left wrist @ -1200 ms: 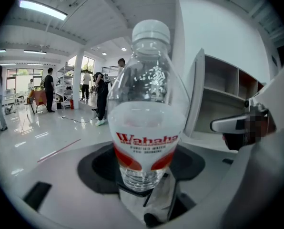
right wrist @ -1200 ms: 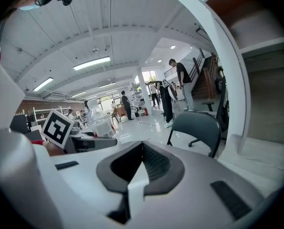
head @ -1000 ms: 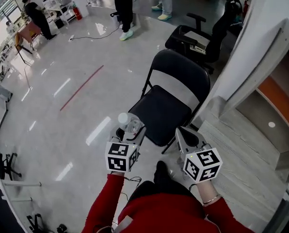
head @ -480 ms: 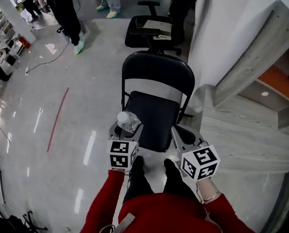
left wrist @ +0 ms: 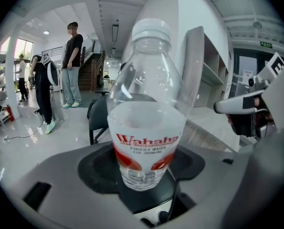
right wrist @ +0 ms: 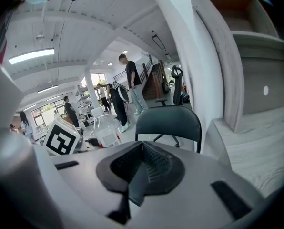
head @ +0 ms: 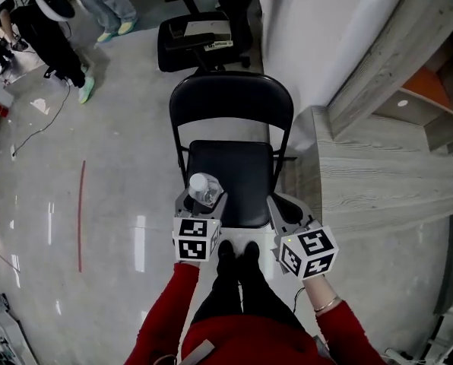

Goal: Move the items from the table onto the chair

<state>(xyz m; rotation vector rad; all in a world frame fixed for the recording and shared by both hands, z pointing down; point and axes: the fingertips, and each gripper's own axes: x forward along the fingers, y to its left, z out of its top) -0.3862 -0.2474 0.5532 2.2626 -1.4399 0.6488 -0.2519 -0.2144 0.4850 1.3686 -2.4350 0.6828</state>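
Observation:
A clear water bottle (head: pixel 204 188) with a white cap and a red-lettered label (left wrist: pixel 147 128) stands upright between the jaws of my left gripper (head: pixel 202 201), which is shut on it. It hangs over the front left edge of the black folding chair's seat (head: pixel 238 169). The chair's back (right wrist: pixel 168 120) shows ahead in the right gripper view. My right gripper (head: pixel 282 208) is beside the seat's front right corner; its ribbed black pads (right wrist: pixel 154 163) meet with nothing between them. No table is in view.
A black office chair (head: pixel 196 40) with papers on it stands behind the folding chair. A grey wood-grain stepped unit (head: pixel 363 173) and a white wall lie to the right. People (head: pixel 52 21) stand at the far left on the glossy floor.
The folding chair has swung from the right of the picture to straight ahead and nearer. Both grippers have sunk toward its front edge, and the bottle stays in the left one.

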